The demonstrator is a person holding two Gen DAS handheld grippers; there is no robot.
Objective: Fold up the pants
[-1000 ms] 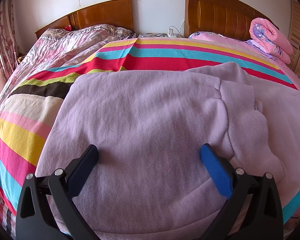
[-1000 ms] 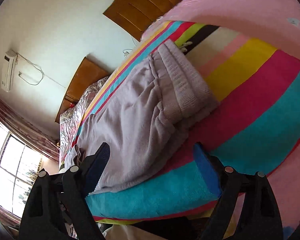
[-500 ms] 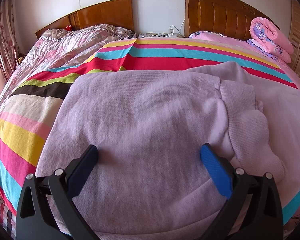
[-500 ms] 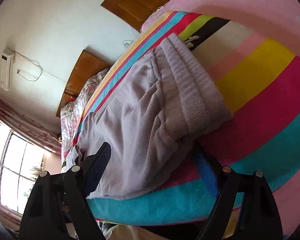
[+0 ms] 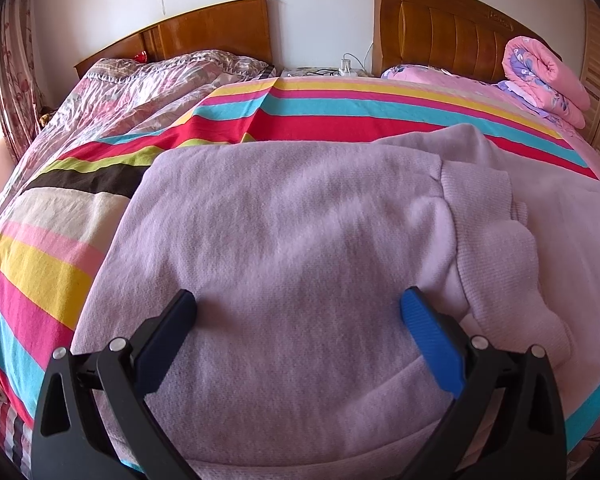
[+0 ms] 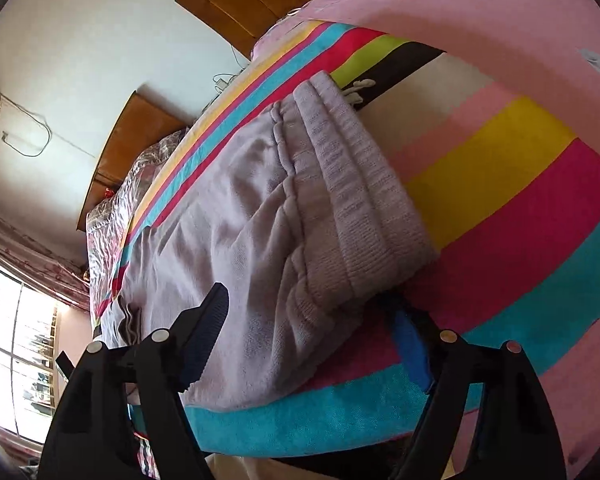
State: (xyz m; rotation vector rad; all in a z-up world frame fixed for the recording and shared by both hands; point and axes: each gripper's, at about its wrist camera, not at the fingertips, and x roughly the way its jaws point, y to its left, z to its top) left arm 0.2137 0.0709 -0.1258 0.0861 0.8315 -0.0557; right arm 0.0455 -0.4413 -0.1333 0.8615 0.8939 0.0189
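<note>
Lilac knit pants [image 5: 292,240] lie spread on a striped bed cover [image 5: 40,272], a ribbed cuff or band [image 5: 492,240] folded over at the right. My left gripper [image 5: 298,312] is open and empty, hovering over the fabric. In the right wrist view the pants [image 6: 228,240] lie with the ribbed waistband [image 6: 360,200] nearest. My right gripper [image 6: 306,320] is open at the waistband's near corner: one finger over the fabric, the blue finger [image 6: 412,348] tucked at the cloth's edge on the cover.
Two wooden headboards [image 5: 452,28] stand against the far wall. A rolled pink quilt [image 5: 548,76] lies at the back right. A second bed with a patterned quilt [image 5: 140,88] sits to the left. A window [image 6: 16,344] shows beyond the bed's end.
My right gripper has moved in toward the waistband corner, which now sits between its fingers. The left gripper has not moved.
</note>
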